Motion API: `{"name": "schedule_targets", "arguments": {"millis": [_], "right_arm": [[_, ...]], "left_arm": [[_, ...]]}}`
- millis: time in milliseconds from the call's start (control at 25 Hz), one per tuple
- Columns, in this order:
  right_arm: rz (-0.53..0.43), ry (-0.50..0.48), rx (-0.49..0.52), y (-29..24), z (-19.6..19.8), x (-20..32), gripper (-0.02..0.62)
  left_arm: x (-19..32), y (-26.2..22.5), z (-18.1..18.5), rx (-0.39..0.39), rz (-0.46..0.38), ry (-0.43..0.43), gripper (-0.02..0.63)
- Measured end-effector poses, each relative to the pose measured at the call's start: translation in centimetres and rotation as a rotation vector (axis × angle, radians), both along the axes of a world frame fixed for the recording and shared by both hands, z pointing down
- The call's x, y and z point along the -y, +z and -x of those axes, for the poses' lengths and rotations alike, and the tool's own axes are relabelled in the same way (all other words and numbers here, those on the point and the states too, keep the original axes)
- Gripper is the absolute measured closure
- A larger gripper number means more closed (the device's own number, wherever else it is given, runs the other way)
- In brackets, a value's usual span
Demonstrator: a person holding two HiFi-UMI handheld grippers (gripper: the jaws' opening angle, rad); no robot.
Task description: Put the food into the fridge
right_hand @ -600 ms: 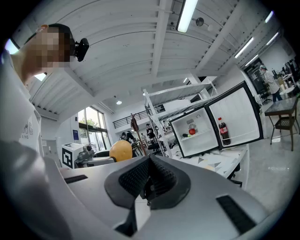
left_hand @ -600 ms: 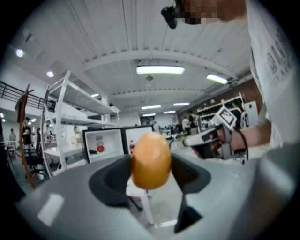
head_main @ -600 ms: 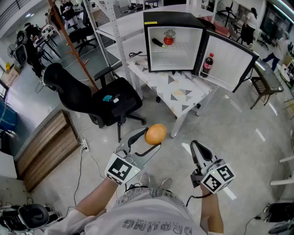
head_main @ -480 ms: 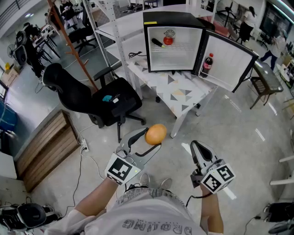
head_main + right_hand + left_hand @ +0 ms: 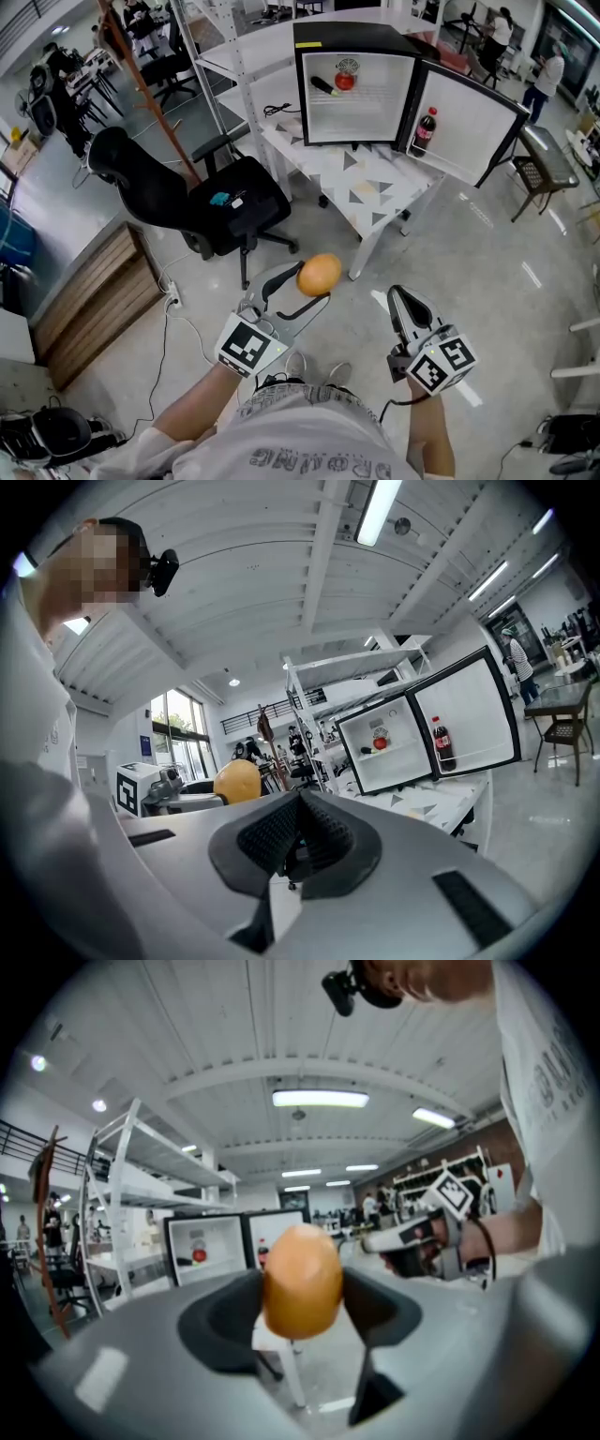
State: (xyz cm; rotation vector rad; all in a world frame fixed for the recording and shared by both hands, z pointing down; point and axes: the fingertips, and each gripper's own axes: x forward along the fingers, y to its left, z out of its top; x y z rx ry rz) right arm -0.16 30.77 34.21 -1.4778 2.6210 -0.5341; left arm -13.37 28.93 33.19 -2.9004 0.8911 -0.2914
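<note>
An orange (image 5: pixel 319 275) (image 5: pixel 302 1280) (image 5: pixel 237 782) sits pinched between the pads of my left gripper (image 5: pixel 302 282) (image 5: pixel 302 1302), held out in front of me above the floor. My right gripper (image 5: pixel 400 304) (image 5: pixel 298 841) hangs beside it to the right, shut with nothing in it. The small black fridge (image 5: pixel 352 86) (image 5: pixel 199 1251) (image 5: pixel 386 742) stands on a white table (image 5: pixel 370 187) ahead, door (image 5: pixel 464 122) swung open to the right. Inside it lie a red fruit (image 5: pixel 344 81) and a dark item (image 5: pixel 322 85) on the shelf; a cola bottle (image 5: pixel 425 131) (image 5: pixel 440 742) stands in the door.
A black office chair (image 5: pixel 202 202) stands on the floor left of the table. White shelving (image 5: pixel 230 66) rises behind the fridge. A wooden crate (image 5: pixel 94 300) lies at the left. Cables (image 5: pixel 178 323) trail over the floor by my feet. People move at the far right.
</note>
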Motion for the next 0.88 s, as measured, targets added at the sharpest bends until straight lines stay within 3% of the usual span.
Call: {"name": "schedule_targets", "arguments": {"millis": [880], "right_arm": [[-0.014, -0.043, 0.009, 0.1, -4.0, -2.1, 0.594]], "left_arm": [[-2.0, -0.5, -4.2, 0.000, -0.020, -0.030, 0.328]]}}
